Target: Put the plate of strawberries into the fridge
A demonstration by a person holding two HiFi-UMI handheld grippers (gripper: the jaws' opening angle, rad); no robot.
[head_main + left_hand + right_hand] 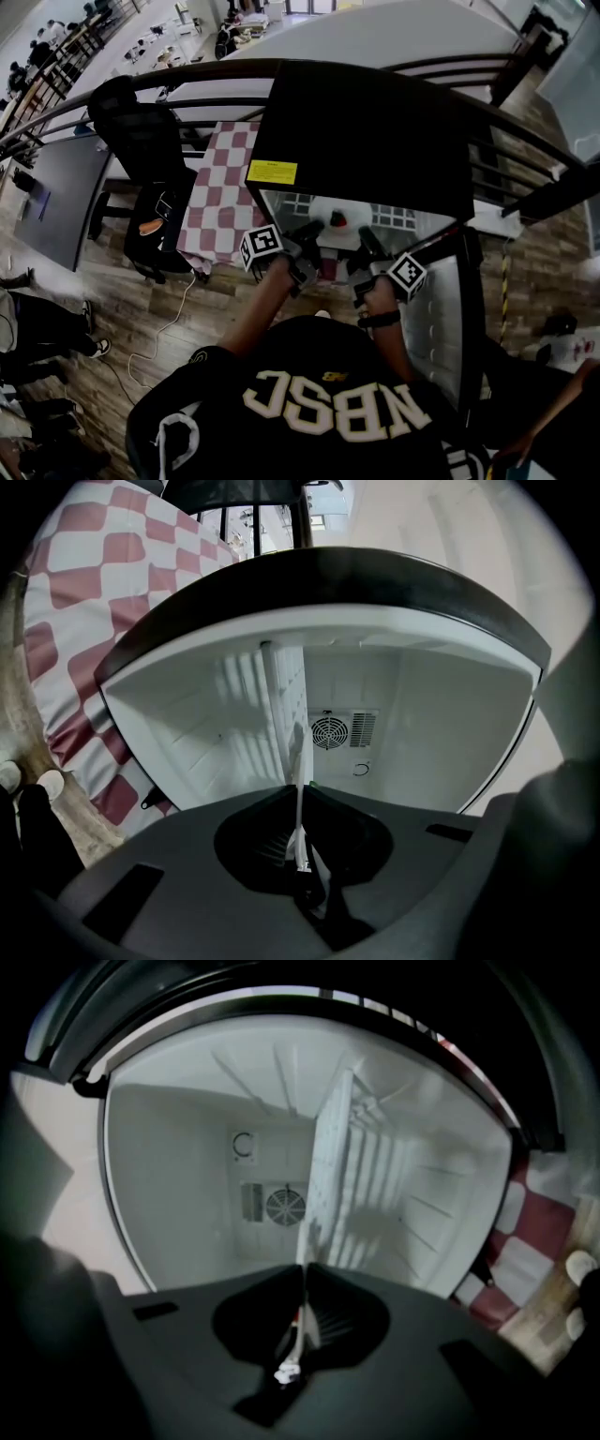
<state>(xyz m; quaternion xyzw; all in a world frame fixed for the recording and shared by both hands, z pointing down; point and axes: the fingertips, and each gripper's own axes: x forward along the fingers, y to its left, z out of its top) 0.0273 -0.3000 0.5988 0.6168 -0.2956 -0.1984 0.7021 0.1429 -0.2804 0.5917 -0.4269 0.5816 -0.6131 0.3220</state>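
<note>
The plate [330, 231] with the strawberries [337, 219] on it sits level at the open front of the fridge [366, 131], just under the front edge of the fridge's black top. The left gripper [312, 231] holds the plate's left rim and the right gripper [365, 236] holds its right rim. In both gripper views the jaws are clamped together on a thin white strip, which is the plate's edge seen side-on. Beyond the jaws lies the fridge's white inside, with a ribbed shelf [281, 714] and a round fan [328, 731] on the back wall. The fridge door [450, 309] stands open on the right. A red and white checked cloth [220, 202] lies to the left of the fridge.
</note>
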